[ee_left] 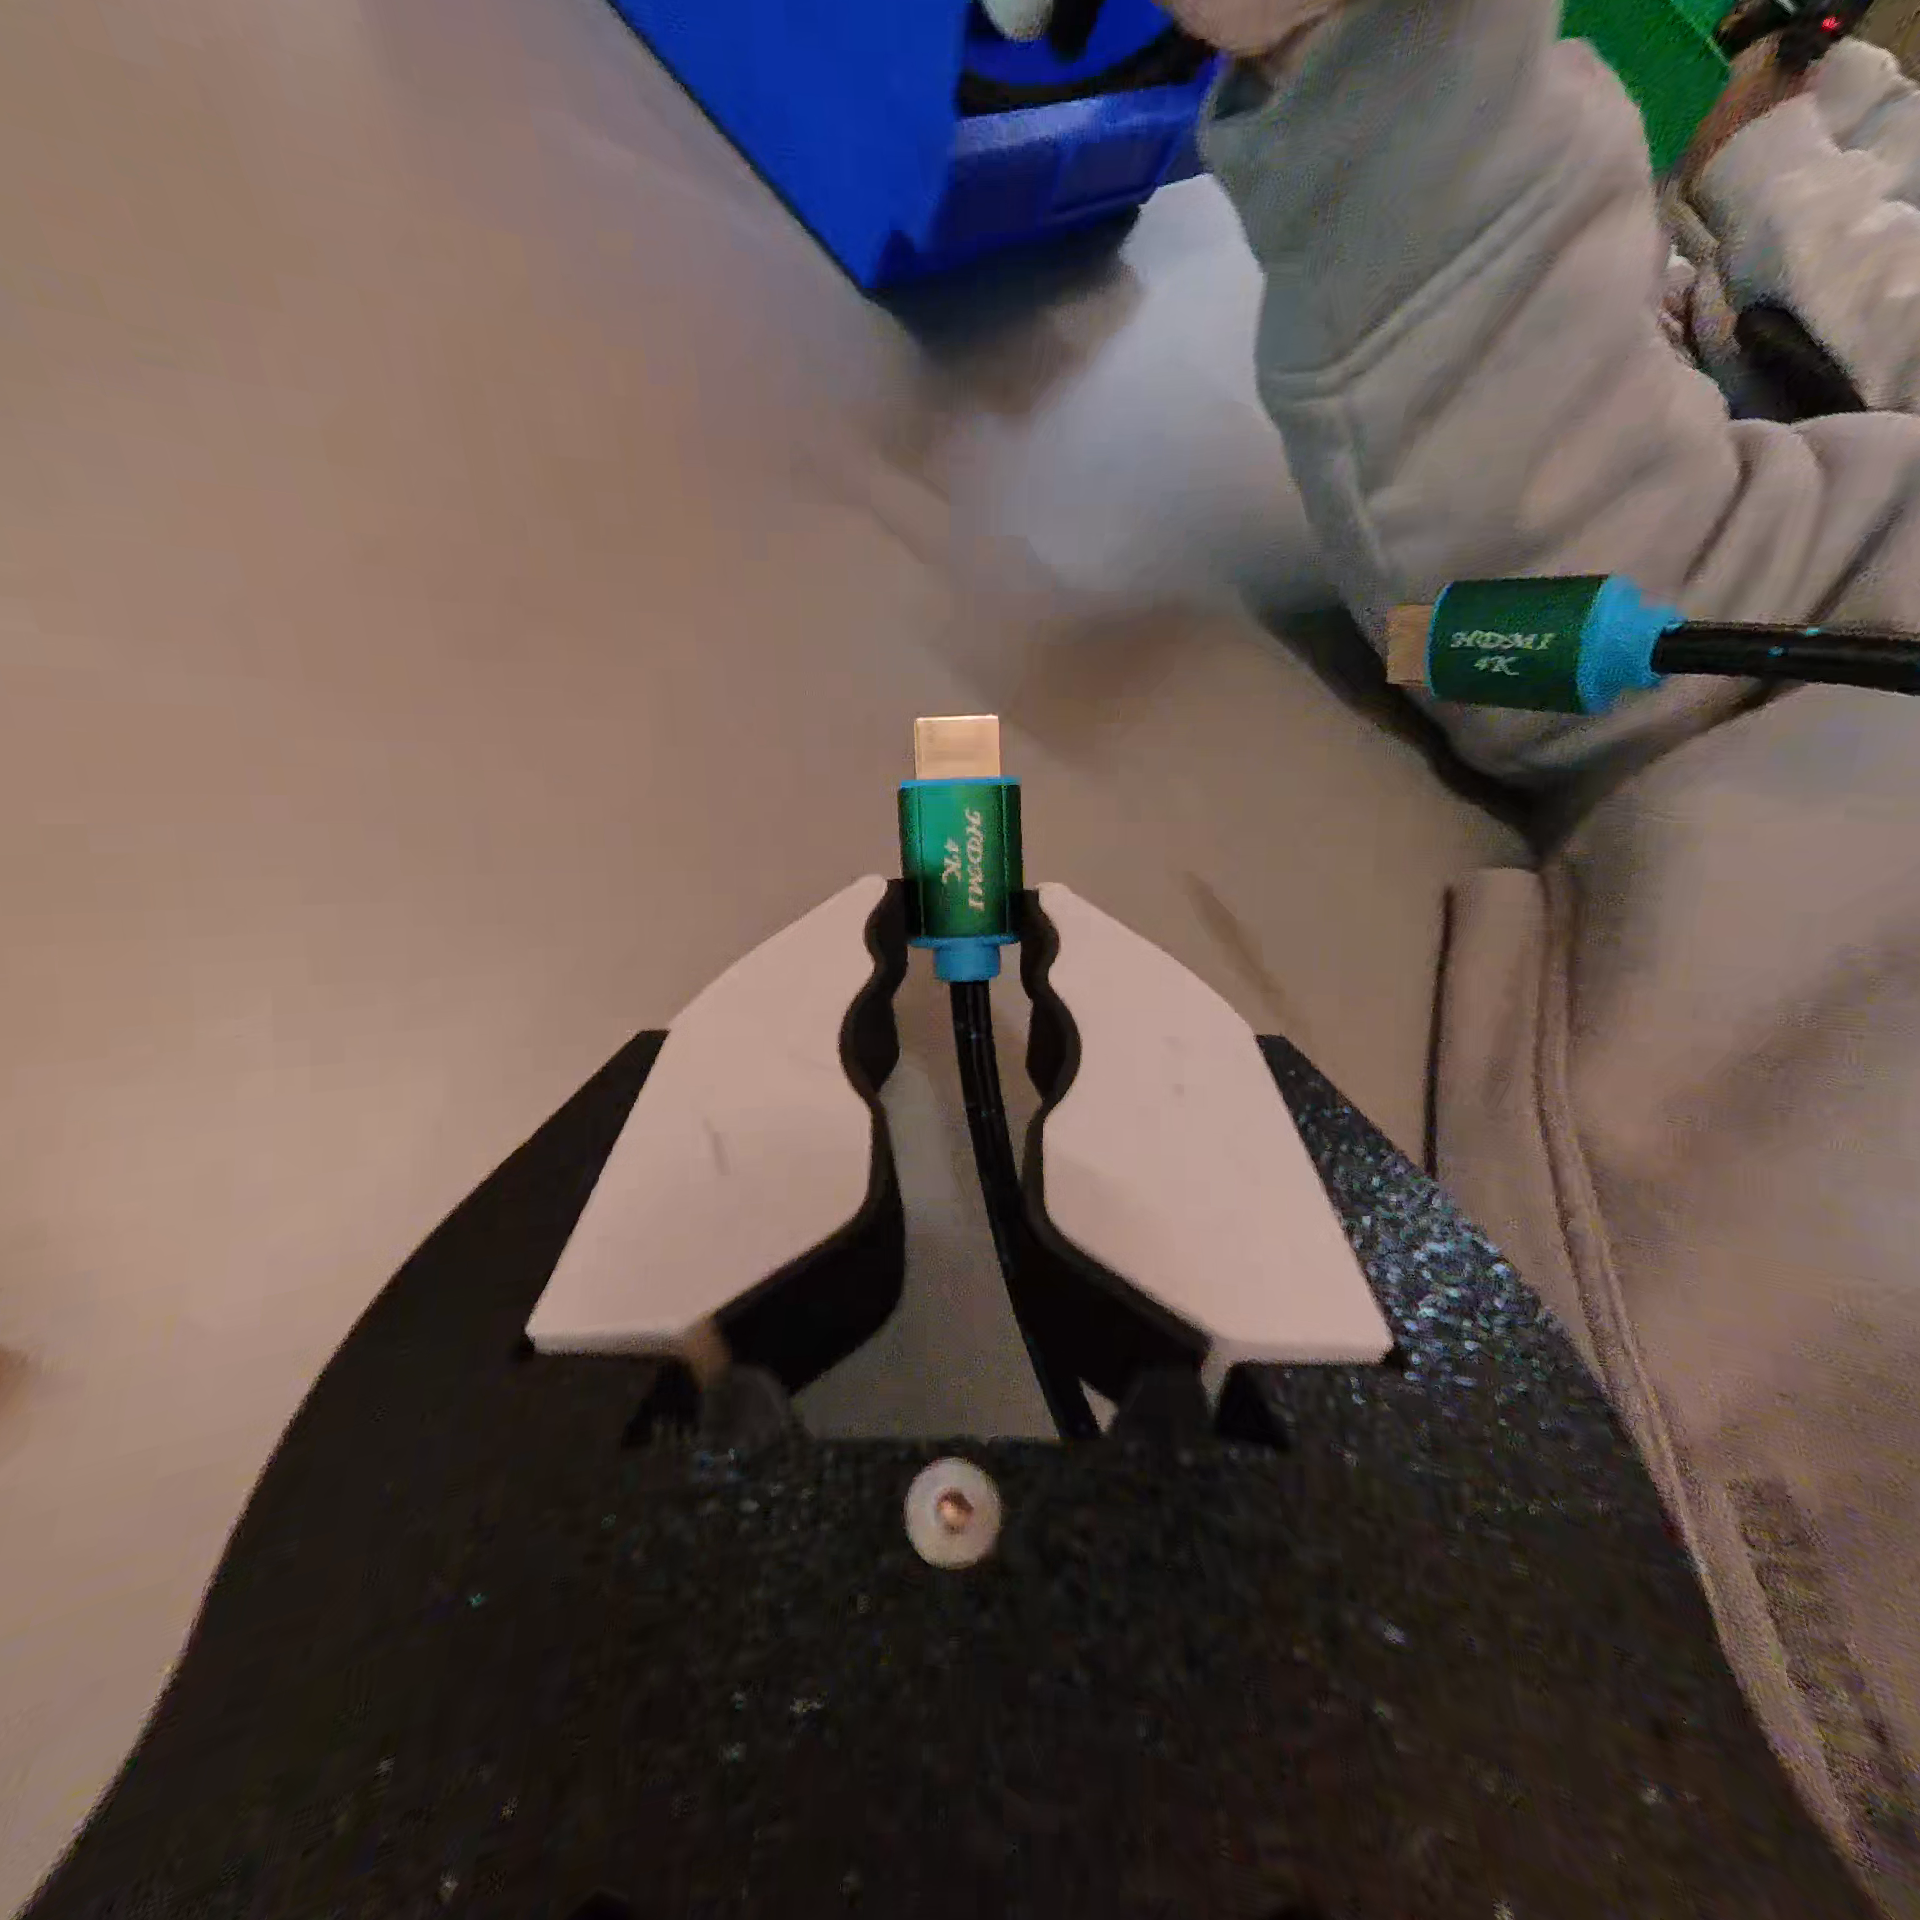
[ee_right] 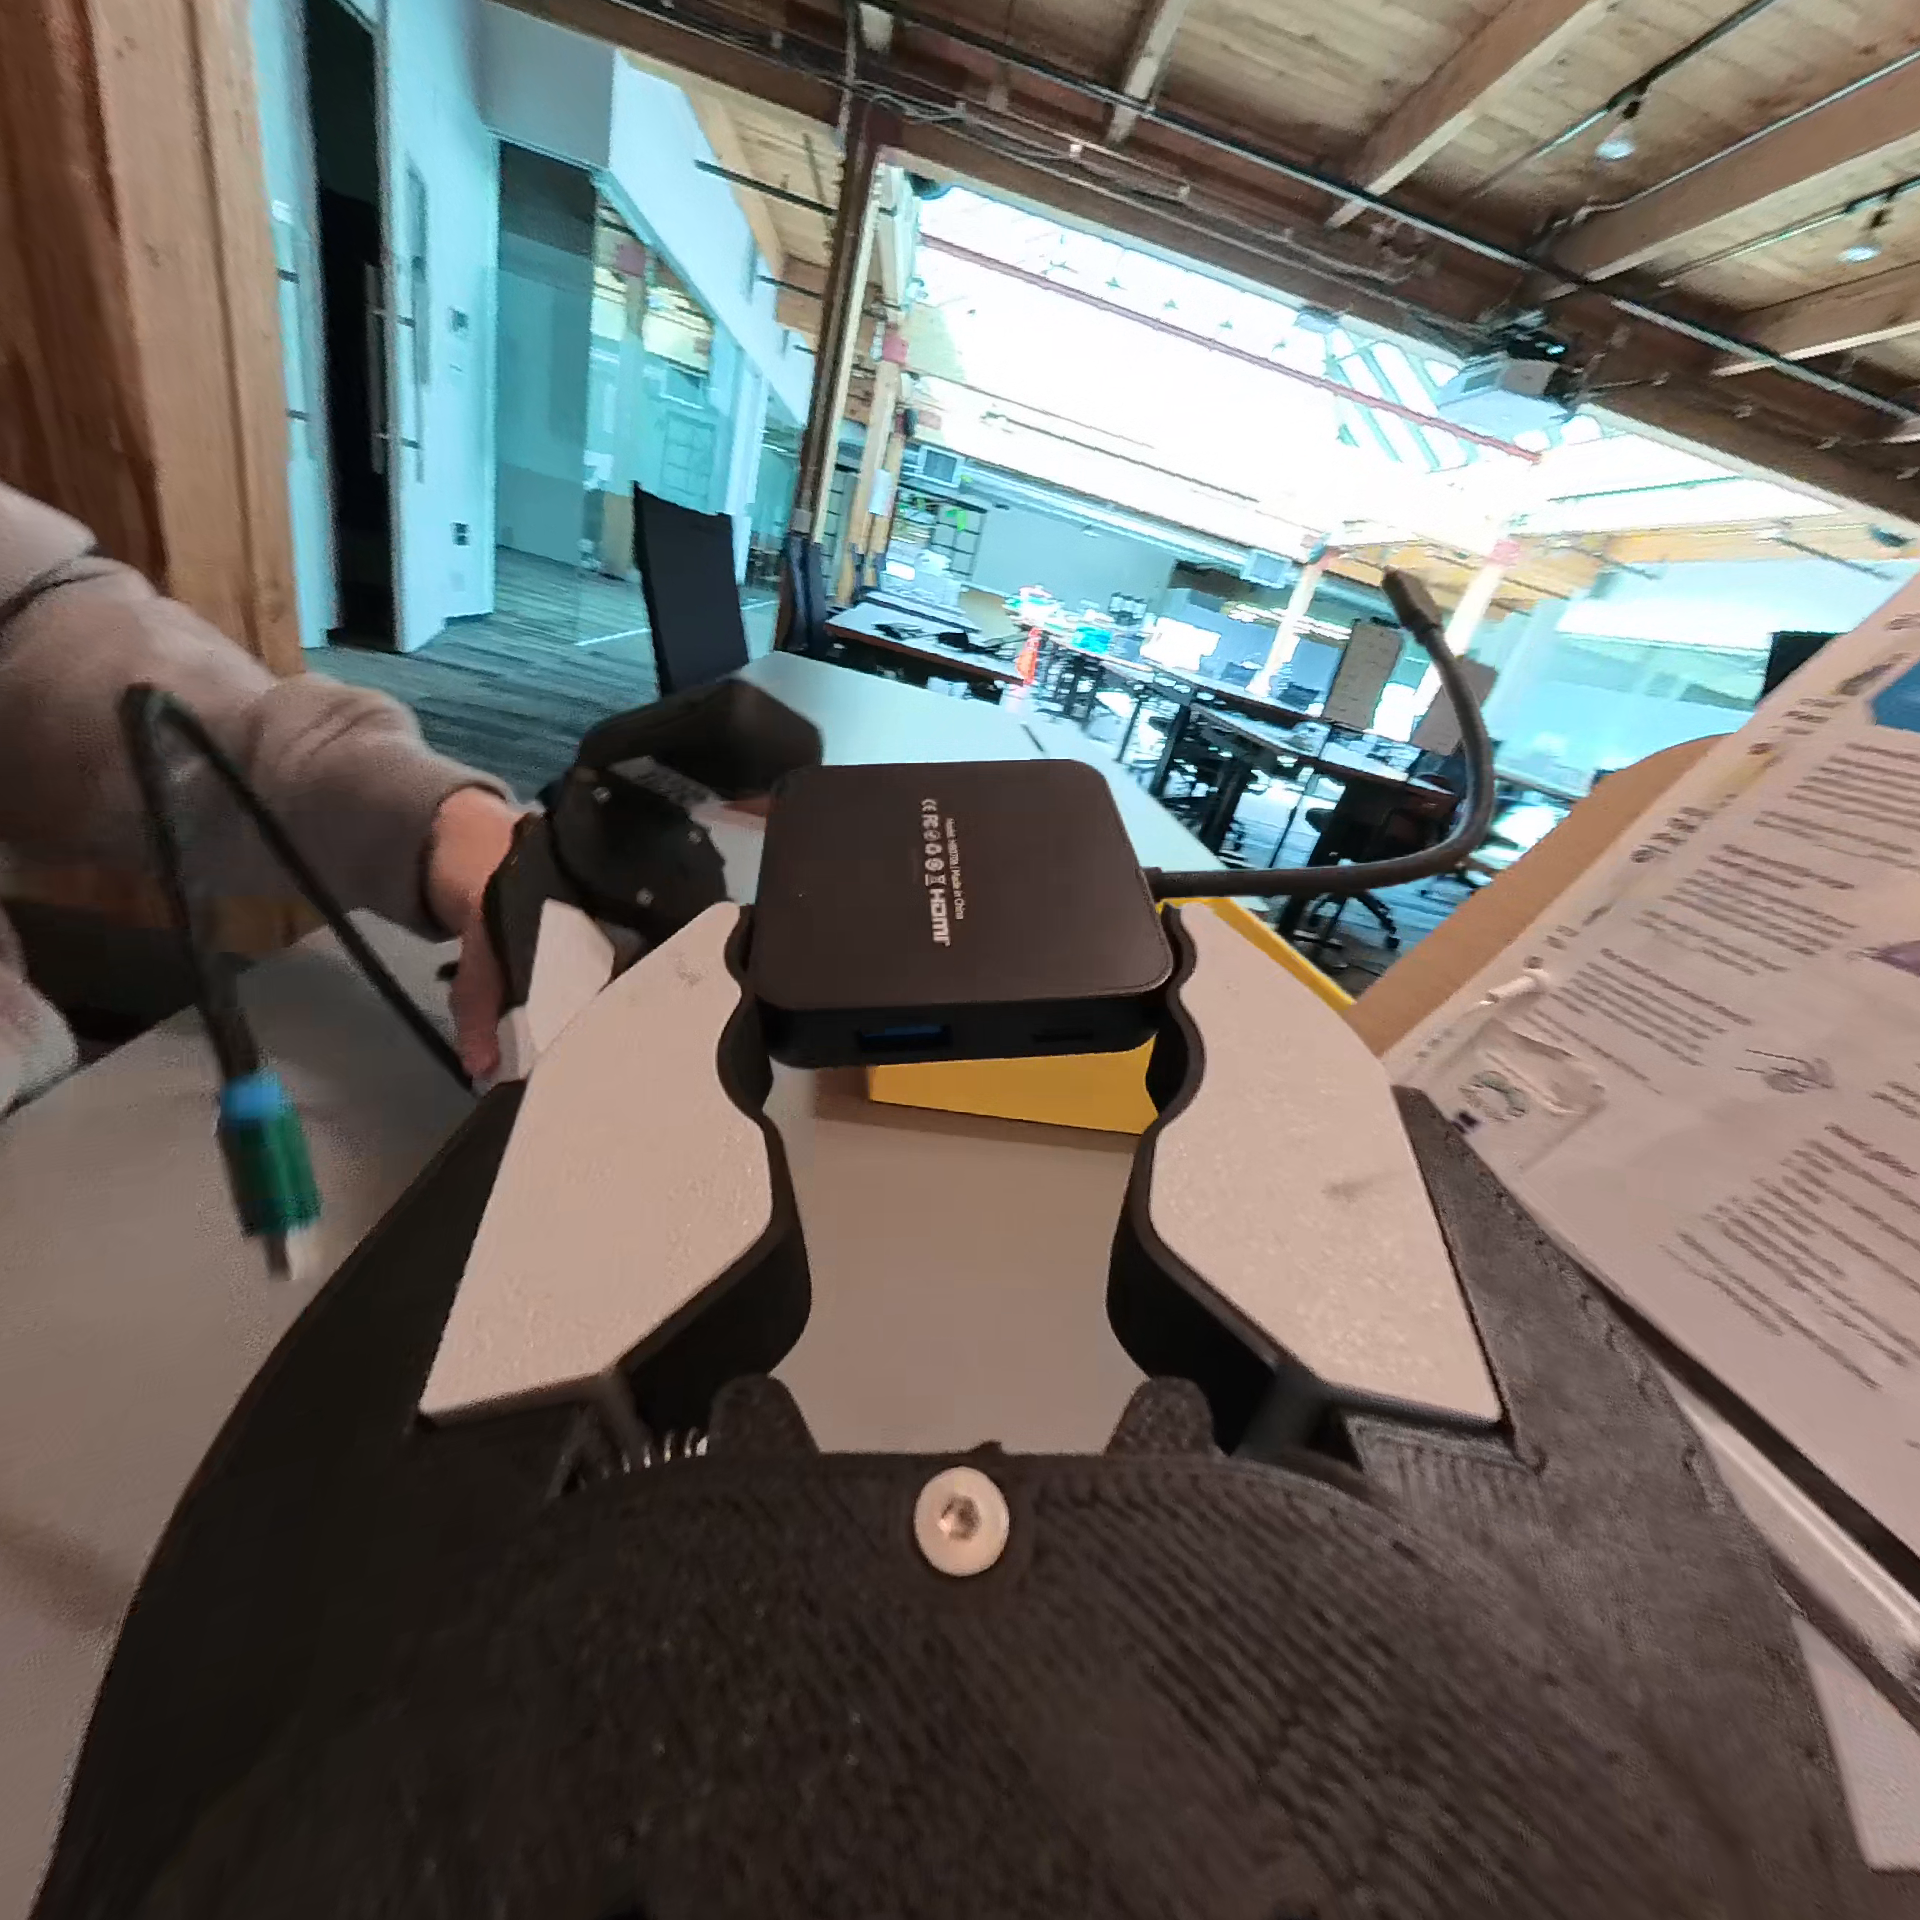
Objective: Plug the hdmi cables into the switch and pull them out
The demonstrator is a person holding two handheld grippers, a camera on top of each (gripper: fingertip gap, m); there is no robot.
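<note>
My left gripper (ee_left: pixel 958 904) is shut on a green HDMI plug (ee_left: pixel 956 852) with a blue collar. The plug's gold connector points forward over the grey table (ee_left: pixel 416 623), and its black cable runs back between the fingers. A second green HDMI plug (ee_left: pixel 1538 644) hangs free at the right; it also shows in the right wrist view (ee_right: pixel 265 1174). My right gripper (ee_right: pixel 956 935) is shut on the black switch box (ee_right: pixel 956 883), held by its sides. The box's short cable (ee_right: pixel 1455 748) curves up to the right. No cable is plugged into the ports that show.
A yellow block (ee_right: pixel 1018 1091) lies on the table just under the switch. A blue bin (ee_left: pixel 914 135) stands at the far side. A grey sleeve (ee_left: pixel 1507 364) crosses the right. The hand holding the left gripper (ee_right: pixel 468 883) is left of the switch. Printed sheets (ee_right: pixel 1714 1039) lie at the right.
</note>
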